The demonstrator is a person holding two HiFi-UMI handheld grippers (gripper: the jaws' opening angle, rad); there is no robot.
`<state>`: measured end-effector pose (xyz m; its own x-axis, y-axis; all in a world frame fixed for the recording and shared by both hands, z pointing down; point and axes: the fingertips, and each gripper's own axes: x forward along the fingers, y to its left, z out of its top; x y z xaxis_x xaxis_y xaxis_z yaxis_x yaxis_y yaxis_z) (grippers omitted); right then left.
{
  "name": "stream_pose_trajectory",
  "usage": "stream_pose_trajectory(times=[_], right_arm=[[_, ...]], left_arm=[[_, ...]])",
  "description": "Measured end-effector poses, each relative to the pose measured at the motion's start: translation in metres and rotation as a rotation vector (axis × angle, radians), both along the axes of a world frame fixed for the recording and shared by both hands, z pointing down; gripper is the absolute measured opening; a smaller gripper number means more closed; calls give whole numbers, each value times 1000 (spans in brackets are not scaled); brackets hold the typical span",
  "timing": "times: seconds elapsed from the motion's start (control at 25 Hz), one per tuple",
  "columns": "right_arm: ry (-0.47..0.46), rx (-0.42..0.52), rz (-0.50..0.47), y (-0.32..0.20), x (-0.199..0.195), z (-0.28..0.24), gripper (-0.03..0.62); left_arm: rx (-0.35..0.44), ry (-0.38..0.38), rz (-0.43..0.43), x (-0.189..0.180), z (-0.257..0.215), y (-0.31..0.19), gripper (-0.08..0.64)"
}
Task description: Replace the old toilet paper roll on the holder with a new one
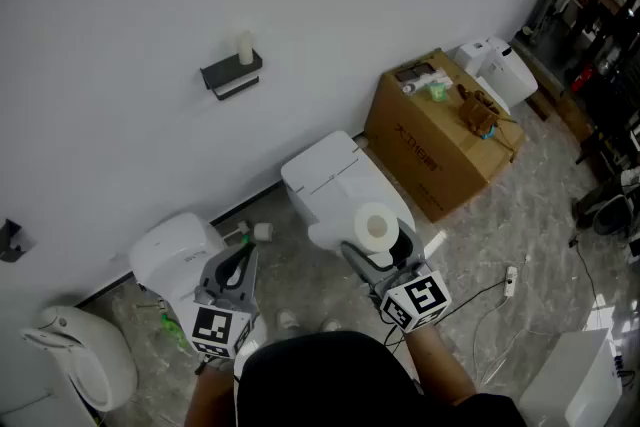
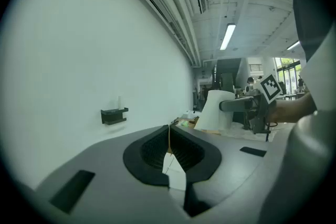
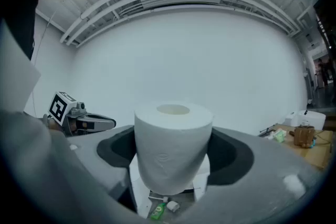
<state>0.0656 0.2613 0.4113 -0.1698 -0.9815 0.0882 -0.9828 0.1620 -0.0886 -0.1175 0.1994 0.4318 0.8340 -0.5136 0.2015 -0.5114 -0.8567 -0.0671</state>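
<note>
A black wall holder [image 1: 232, 75] carries the old roll [image 1: 245, 47], worn down to a thin pale tube that stands upright on it. The left gripper view shows the holder [image 2: 114, 115] and the tube [image 2: 119, 103] far off on the white wall. My right gripper [image 1: 383, 243] is shut on the full white new roll [image 1: 377, 227], held upright well below and to the right of the holder. That new roll [image 3: 173, 145] fills the space between the right gripper's [image 3: 173, 157] jaws. My left gripper [image 1: 238, 265] is shut and empty, its pads [image 2: 169, 140] pressed together.
White toilet units [image 1: 335, 177] stand along the wall's foot, another [image 1: 175, 250] by my left gripper. A brown cardboard box [image 1: 435, 137] with small items on top sits to the right. Cables [image 1: 500, 290] and a green bottle [image 3: 157, 211] lie on the floor.
</note>
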Motion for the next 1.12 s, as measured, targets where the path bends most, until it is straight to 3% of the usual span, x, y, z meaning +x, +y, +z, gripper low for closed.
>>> stream_pose_trajectory(times=[0.4,0.6,0.8,1.12], right_arm=[[7,-15,8,-25,-29,7,385],[-60,-15,17,-46,-32,4,385],[-37,-38,50,-63,-39,13,387],[-53,-48,55,-97,-27,19,387]], left_arm=[[-25,-11,2,-30,10,-22,17],[-26,14,-18,-50,11,-47,17],[-54,4,3,-70,25,-64,17],[-91,-15,-25,-68,42,-95,17]])
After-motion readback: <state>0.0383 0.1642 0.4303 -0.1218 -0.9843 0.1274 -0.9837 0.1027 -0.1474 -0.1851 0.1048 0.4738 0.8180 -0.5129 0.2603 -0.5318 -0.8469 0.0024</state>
